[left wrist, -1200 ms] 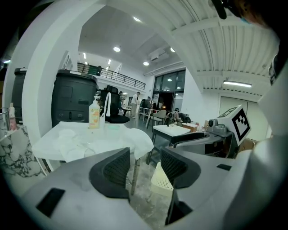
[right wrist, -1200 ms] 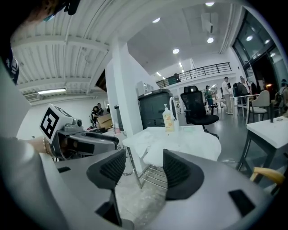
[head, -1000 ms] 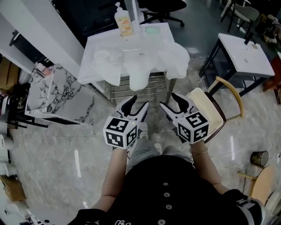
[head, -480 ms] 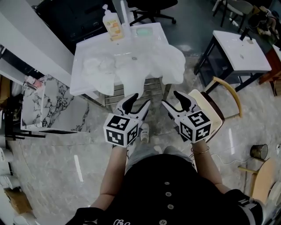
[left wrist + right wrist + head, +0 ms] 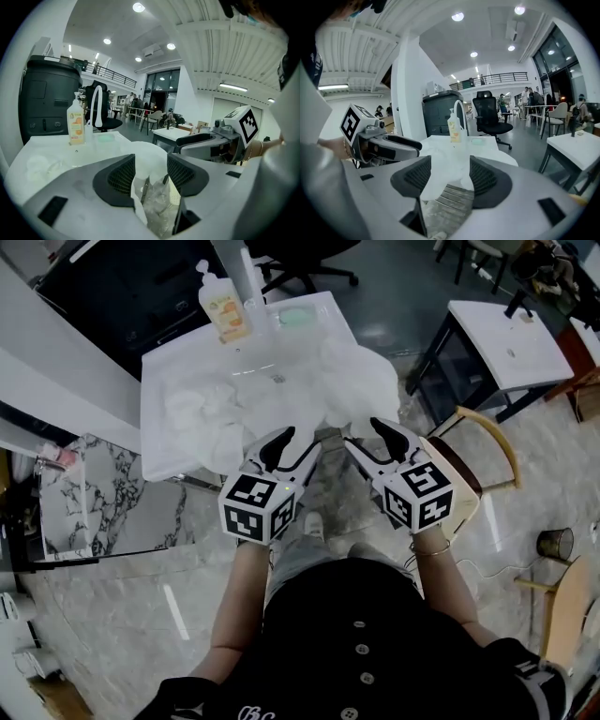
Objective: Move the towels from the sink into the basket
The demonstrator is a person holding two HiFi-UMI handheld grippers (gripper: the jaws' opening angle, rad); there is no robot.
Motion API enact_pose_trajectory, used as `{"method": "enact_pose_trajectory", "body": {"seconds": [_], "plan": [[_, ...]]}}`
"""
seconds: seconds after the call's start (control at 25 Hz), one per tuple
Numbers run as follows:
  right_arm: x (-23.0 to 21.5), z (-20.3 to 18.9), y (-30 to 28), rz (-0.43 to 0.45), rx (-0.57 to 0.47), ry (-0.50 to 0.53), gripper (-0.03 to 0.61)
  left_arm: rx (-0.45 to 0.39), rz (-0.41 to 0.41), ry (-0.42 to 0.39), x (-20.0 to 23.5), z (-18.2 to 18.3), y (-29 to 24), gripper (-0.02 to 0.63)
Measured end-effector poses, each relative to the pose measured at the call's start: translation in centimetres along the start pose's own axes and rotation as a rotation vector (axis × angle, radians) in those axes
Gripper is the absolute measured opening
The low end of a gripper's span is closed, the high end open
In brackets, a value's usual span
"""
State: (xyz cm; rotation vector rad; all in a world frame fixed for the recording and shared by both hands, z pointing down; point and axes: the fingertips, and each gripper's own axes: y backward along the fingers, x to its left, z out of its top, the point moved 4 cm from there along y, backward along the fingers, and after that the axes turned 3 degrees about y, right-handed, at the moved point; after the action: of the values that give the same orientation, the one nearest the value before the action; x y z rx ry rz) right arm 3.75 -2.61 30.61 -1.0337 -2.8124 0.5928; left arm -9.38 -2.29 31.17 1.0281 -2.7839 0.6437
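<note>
Overhead, a person in a dark buttoned top stands on a marble floor [image 5: 122,549] at a white sink [image 5: 153,448] and holds a gripper in each hand. The left gripper [image 5: 292,448] and the right gripper [image 5: 370,440] are side by side, just short of the sink's front edge, both pointing toward it. Each carries a cube with square black-and-white markers.

In the left gripper view, the dark ribbed fingers [image 5: 119,180] are released and spread apart, grasping nothing. In the right gripper view, its fingers [image 5: 487,180] are likewise spread and empty. White cloth shows through both gaps but lies beyond the fingers, untouched.

Crumpled white towels [image 5: 272,399] fill the sink basin. One towel [image 5: 370,381] spills over the front right corner and hangs down the outside, close to the right gripper's fingertips.

At the back rim of the sink stand a pump soap bottle [image 5: 223,307] with an orange label and a pale green bar [image 5: 293,317].

To the person's right are a chair [image 5: 497,432] with a curved wooden back and, further off, a small white worktop [image 5: 506,334] on dark legs.
</note>
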Motion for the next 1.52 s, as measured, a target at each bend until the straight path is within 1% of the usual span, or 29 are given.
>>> {"method": "enact_pose_trajectory", "body": {"seconds": [0.28,0.44,0.64,0.96,1.08,1.2,1.52], "plan": [[-1.1,1.0,-3.5,-0.066,-0.012,-0.040,0.239,0.000,-0.048,-0.014,4.0,1.6,-2.0,0.192],[-1.8,1.4,-5.2,-0.102,-0.010,-0.050,0.239,0.023,-0.097,-0.032,5.5,2.0,-3.5,0.192],[-2.2,1.7,-6.5,-0.151,-0.015,-0.060,0.239,0.032,-0.148,-0.052,6.6,2.4,-4.8,0.192],[-2.8,0.5,-6.3,-0.198,0.028,-0.070,0.247,0.058,-0.180,-0.020,6.9,1.1,-5.5,0.192],[-3.1,-0.1,-6.2,-0.202,0.047,-0.073,0.248,0.067,-0.179,0.002,6.9,0.3,-5.7,0.192],[-3.2,-0.5,-6.3,-0.183,0.070,-0.063,0.248,0.069,-0.171,0.019,6.8,-0.1,-5.9,0.192],[-4.5,0.1,-6.7,-0.138,0.100,-0.013,0.261,0.054,-0.136,0.041,6.2,0.3,-6.4,0.192]]}}
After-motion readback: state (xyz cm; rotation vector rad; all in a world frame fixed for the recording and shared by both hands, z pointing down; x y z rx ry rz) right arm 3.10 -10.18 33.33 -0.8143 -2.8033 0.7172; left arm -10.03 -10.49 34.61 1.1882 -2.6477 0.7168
